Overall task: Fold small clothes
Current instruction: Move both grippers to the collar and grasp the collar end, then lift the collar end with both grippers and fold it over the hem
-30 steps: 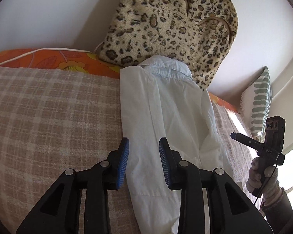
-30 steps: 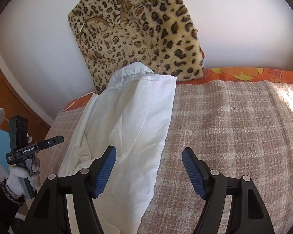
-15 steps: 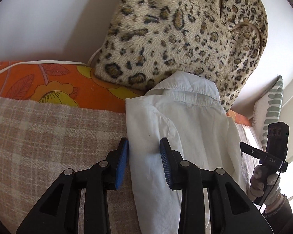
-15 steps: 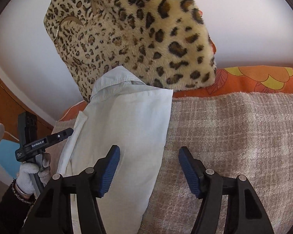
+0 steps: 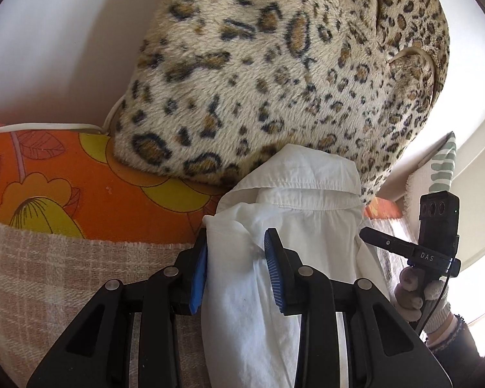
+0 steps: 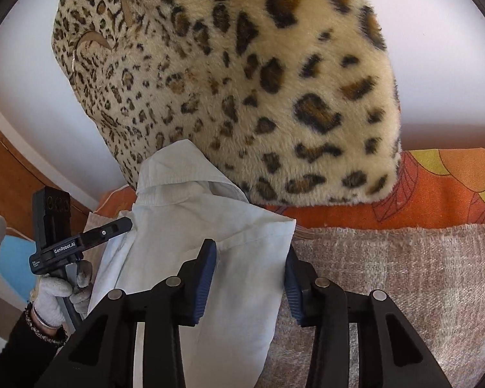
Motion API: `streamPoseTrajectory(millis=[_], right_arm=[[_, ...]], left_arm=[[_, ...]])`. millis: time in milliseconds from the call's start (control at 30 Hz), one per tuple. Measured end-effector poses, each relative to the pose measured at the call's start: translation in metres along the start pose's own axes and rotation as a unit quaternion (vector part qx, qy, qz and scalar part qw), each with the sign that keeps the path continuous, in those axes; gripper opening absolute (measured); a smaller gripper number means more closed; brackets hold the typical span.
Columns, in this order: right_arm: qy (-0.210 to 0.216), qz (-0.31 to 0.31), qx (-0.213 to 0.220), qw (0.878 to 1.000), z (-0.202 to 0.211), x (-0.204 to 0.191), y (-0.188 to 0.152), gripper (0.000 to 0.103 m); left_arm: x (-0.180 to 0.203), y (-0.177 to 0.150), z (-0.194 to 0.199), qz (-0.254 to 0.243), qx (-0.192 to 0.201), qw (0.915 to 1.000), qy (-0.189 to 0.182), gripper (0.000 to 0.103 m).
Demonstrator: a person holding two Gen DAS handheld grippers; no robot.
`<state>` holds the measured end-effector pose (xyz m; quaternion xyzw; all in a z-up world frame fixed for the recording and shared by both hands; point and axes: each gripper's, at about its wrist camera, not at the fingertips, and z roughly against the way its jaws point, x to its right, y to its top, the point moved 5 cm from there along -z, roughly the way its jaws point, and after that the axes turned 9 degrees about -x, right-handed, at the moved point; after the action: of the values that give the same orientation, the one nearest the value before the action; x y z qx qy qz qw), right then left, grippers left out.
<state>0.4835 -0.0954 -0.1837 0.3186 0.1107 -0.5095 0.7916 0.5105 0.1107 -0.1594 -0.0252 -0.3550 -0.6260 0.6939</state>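
Observation:
A white collared shirt (image 5: 307, 226) lies lengthwise on a plaid blanket (image 5: 48, 274), sides folded in, collar against a leopard-print cushion (image 5: 274, 80). My left gripper (image 5: 236, 258) straddles the shirt's left shoulder just below the collar. Its jaws are closing, and bunched fabric fills the gap without a clear pinch. My right gripper (image 6: 250, 265) straddles the other shoulder of the shirt (image 6: 184, 213). Its jaws are also closing, one pad on the cloth and the other at the shirt's outer edge. A gloved hand (image 6: 53, 294) holds the left gripper.
The big cushion (image 6: 242, 80) leans on a white wall just beyond the collar. An orange floral sheet (image 5: 80, 194) shows past the blanket's edge. A green-striped pillow (image 5: 443, 168) stands at the far right. Wooden furniture (image 6: 9, 177) is on the left.
Both grippers slid forward along the shirt from its lower part up to the shoulders near the collar. The right jaws narrowed markedly around the shoulder edge. The left gap stayed about the same.

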Motion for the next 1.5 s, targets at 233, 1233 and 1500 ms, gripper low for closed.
streamPoseTrajectory(millis=[233, 1233, 1500], right_arm=[[-0.011, 0.005, -0.007, 1.000, -0.004, -0.004, 0.005, 0.004], [-0.073, 0.162, 0.079, 0.981, 0.136, -0.130, -0.084, 0.001], [-0.074, 0.167, 0.089, 0.979, 0.158, -0.149, -0.157, 0.001]], left_arm=[[0.004, 0.003, 0.000, -0.010, 0.006, 0.9998, 0.014, 0.005], [0.111, -0.077, 0.163, -0.096, 0.111, 0.9890, 0.022, 0.004], [0.129, -0.144, 0.183, -0.113, 0.110, 0.9871, 0.029, 0.004]])
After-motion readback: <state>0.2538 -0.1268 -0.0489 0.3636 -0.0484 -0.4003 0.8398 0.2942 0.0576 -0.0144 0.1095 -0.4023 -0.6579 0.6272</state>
